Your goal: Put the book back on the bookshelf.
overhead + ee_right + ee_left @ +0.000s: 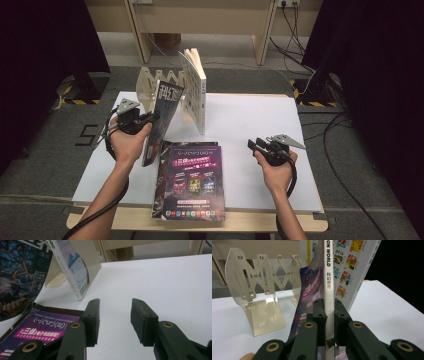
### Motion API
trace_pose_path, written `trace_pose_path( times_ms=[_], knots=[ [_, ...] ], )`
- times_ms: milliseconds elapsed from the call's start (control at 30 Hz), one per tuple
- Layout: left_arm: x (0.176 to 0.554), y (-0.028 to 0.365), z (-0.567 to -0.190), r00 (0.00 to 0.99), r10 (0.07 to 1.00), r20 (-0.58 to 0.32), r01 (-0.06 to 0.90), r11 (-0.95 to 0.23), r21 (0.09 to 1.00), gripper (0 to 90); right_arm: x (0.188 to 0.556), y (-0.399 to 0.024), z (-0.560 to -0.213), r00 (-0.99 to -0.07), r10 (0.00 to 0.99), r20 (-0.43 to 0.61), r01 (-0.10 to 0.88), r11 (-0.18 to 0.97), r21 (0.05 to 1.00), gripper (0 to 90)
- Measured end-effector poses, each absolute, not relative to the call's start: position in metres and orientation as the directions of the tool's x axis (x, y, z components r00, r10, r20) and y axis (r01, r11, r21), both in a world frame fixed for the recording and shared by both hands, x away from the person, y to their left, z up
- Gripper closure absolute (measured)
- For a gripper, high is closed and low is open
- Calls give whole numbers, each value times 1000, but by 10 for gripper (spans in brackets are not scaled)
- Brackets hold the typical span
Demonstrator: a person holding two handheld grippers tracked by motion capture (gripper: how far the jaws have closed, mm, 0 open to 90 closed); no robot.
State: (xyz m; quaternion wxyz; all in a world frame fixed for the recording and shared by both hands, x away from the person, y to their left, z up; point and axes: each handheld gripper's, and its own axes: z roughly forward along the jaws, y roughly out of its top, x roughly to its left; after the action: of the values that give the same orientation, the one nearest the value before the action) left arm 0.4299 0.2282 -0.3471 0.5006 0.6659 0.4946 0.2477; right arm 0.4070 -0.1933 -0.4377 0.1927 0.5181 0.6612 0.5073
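Observation:
My left gripper (pixel 149 119) (pixel 329 308) is shut on the spine of a thin magazine (pixel 164 117) (pixel 329 275), which it holds upright and slightly tilted at the left of the white table (pixel 250 115). The magazine's dark cover (pixel 17 282) is also in the right gripper view. A stack of similar magazines (pixel 192 182) (pixel 42 327) lies flat at the table's front. A white book (pixel 196 87) (pixel 348 267) (pixel 72 270) stands upright against a cream folding book rack (pixel 150 87) (pixel 252 282). My right gripper (pixel 256 145) (pixel 115 312) is open, low over bare table right of the stack, with nothing between its jaws.
Beyond the table stand a wooden desk frame (pixel 200 25) and dark curtains at both sides. Cables (pixel 300 45) run over the grey floor at the right. Bare white table lies between the stack and the right edge.

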Motion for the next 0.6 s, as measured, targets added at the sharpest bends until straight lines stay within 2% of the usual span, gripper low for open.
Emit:
trace_pose_path(
  times_ms=[267,600],
  knots=[
    [434,235,-338,389,908,-154,393,-12,919,827,408,-193,-440,-398,879,261,489,-37,871,594],
    [445,247,-327,354,921,-159,313,43,949,826,409,-195,-442,-398,881,257,487,-35,873,594]
  ],
)
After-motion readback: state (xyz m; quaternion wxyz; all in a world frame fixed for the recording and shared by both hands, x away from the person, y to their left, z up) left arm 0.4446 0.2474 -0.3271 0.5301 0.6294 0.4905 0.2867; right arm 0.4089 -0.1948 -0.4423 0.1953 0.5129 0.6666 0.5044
